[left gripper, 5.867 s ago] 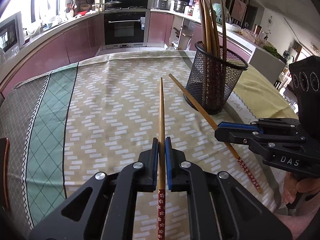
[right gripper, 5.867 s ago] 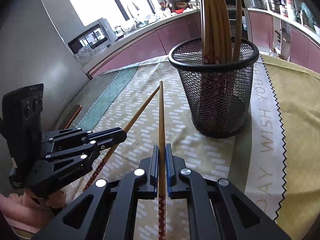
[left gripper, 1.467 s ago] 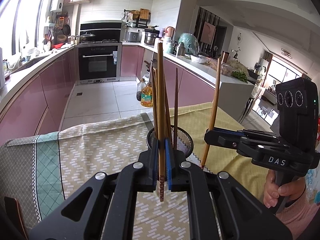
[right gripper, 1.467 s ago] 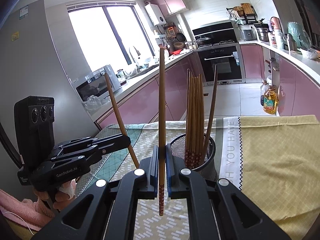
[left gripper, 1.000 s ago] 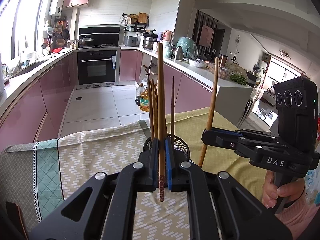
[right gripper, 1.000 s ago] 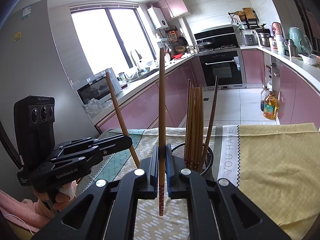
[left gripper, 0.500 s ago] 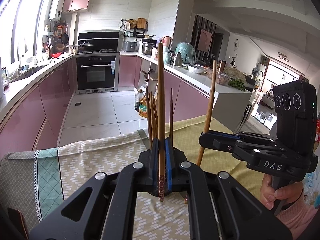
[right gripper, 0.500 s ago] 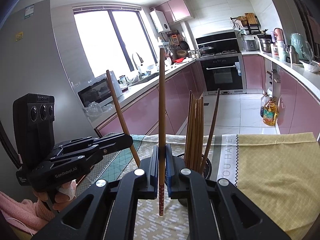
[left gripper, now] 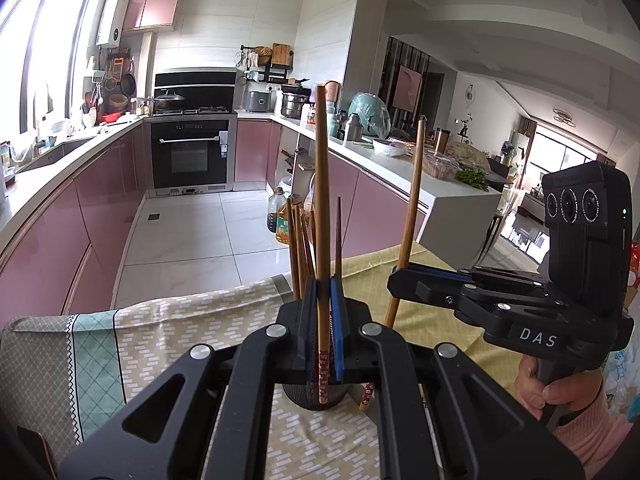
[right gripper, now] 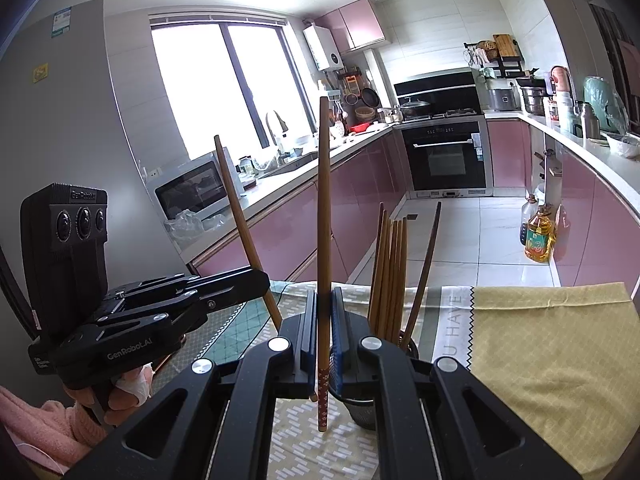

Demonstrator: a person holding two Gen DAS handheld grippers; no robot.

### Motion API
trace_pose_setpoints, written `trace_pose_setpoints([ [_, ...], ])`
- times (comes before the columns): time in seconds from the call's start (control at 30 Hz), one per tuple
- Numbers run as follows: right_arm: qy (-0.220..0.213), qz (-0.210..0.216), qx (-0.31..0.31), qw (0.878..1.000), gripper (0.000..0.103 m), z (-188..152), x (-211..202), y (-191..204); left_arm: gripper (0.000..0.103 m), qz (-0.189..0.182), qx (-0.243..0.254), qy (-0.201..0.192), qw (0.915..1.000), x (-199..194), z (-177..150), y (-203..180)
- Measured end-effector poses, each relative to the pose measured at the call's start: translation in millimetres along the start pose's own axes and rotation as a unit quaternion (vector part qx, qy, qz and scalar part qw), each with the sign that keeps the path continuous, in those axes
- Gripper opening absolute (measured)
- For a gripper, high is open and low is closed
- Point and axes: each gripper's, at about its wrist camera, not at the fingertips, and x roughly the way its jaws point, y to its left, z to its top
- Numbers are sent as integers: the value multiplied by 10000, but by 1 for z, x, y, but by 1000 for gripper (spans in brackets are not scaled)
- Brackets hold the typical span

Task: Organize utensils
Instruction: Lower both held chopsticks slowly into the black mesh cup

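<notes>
The mesh utensil holder [left gripper: 316, 397] stands on the table's patterned cloth [left gripper: 168, 332], largely hidden behind both sets of tongs, with a bundle of chopsticks [right gripper: 390, 276] standing upright inside it. The left tongs [left gripper: 322, 332] are closed on a wooden chopstick [left gripper: 321, 200], held upright with its red-patterned end pointing down in front of the holder's lower wall. The right tongs [right gripper: 324, 344] are likewise clamped on a second chopstick [right gripper: 324, 220], also upright, its patterned lower end hanging just left of the holder and above the cloth. In the left wrist view the right tongs sit to the right of the holder, and their chopstick's lower tip appears just beside the holder's base. The person's right hand [left gripper: 556, 384] grips the handle below.
</notes>
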Motion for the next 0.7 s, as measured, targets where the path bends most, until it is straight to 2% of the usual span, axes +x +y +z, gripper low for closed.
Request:
trace_pose_setpoints([
  [0.7, -115, -110, 54, 9999, 6, 18, 5, -11, 7, 30, -2, -87, 10000, 4, 14, -9],
])
